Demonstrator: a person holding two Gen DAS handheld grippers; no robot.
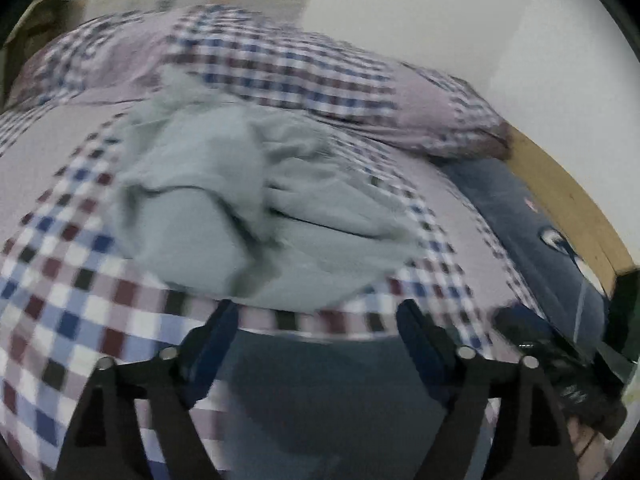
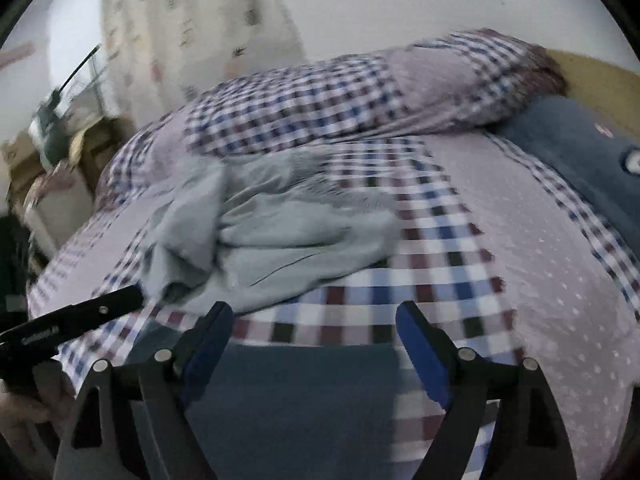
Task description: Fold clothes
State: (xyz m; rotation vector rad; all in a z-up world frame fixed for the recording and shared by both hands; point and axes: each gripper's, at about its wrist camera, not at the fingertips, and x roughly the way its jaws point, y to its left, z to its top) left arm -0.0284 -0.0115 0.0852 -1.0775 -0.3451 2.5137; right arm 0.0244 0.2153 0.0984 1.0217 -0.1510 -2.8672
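The crumpled pale grey-green cloth garment [image 1: 256, 208], heaped mid-frame on the checked purple bedspread [image 1: 72, 280], looks light, limp and prone to bunching, so the left gripper [image 1: 316, 320] and right gripper [image 2: 316, 320], both spread and empty, should probably pinch its near hem.

The left gripper [image 1: 318, 316] is held with its blue-padded fingers [image 1: 218, 330] spread wide apart, nothing being gripped between them. The right gripper [image 2: 316, 318] is likewise held with its fingers [image 2: 420, 344] parted and nothing clasped. Both are blurred, and part of a hand [image 2: 22, 408] is seen at the lower left of the right wrist view
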